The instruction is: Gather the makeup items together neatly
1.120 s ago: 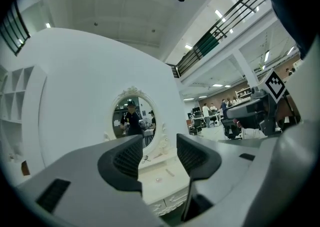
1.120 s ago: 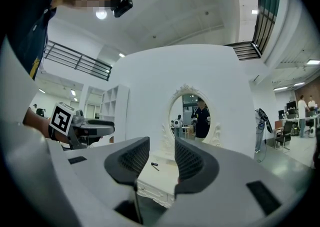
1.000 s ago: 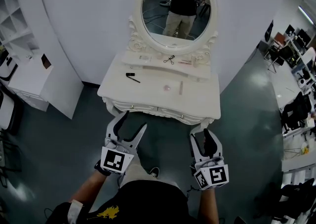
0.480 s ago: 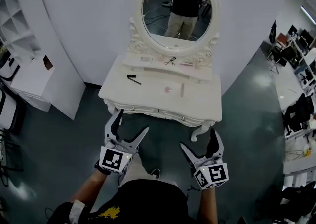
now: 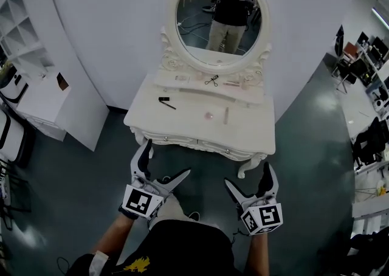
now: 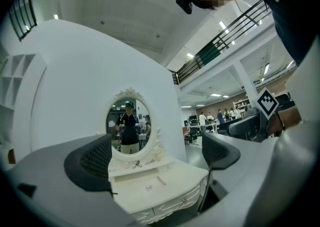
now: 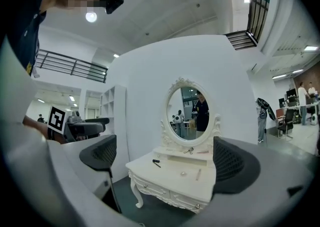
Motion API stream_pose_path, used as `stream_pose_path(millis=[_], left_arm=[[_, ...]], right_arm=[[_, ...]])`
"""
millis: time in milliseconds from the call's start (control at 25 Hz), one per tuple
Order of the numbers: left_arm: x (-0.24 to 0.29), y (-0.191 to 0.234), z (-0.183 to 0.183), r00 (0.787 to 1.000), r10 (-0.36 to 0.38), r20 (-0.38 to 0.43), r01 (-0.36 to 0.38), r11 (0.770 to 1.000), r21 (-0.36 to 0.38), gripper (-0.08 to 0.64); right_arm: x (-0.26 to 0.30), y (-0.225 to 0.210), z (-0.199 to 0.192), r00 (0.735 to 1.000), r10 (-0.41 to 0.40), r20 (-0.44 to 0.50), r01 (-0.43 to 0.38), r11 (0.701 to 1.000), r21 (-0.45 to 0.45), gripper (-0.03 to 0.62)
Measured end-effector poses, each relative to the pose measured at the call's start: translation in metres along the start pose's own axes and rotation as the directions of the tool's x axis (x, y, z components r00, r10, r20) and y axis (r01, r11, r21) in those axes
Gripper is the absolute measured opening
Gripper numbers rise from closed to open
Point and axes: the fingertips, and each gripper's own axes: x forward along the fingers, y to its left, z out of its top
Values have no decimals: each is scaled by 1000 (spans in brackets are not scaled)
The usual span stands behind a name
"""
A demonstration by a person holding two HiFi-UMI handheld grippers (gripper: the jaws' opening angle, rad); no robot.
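Observation:
A white dressing table (image 5: 182, 127) with an oval mirror stands ahead of me. On its top lie a black stick-shaped item (image 5: 164, 101), a small pink round item (image 5: 208, 115) and a pale stick (image 5: 225, 115). An eyelash curler (image 5: 211, 80) and a pink item (image 5: 230, 83) rest on the raised shelf under the mirror. My left gripper (image 5: 167, 158) and right gripper (image 5: 248, 174) hang in front of the table, short of its edge. Both have just been opening and stand open wide with nothing between them. The table top (image 6: 175, 183) shows between the left gripper's (image 6: 155, 158) jaws, and the items (image 7: 183, 173) between the right gripper's (image 7: 165, 163).
A white shelf unit (image 5: 36, 80) stands to the left against the curved white wall. Desks and chairs (image 5: 364, 68) fill the far right. The floor is dark grey. The mirror (image 5: 220, 16) reflects a person standing.
Both grippers' jaws have spread much wider. The right gripper has slid a little toward the bottom of the head view, and the table sits slightly lower in that view.

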Motion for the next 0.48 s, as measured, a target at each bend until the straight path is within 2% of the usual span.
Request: stream_pose_path(millis=[160,280,400,480], left_arm=[[2,1,-1,999,24,25,-24,1000,5,538],[3,4,-11,999,36,-10,-35,999,17,537],[11,16,-9,996,87,37,-86,996,-12,536],[16,25,-17,996,89,10,-89,996,15,535]], right_arm=[[0,-2,-4,1000,5,-1,-5,1000,-24,598],[4,-7,-13,1000,3,-20,-3,1000,-2,598],[15,-14,-20,999,-4,-43,4,1000,7,598],[25,-16,-22,999,-5,-52,6,1000,15,598]])
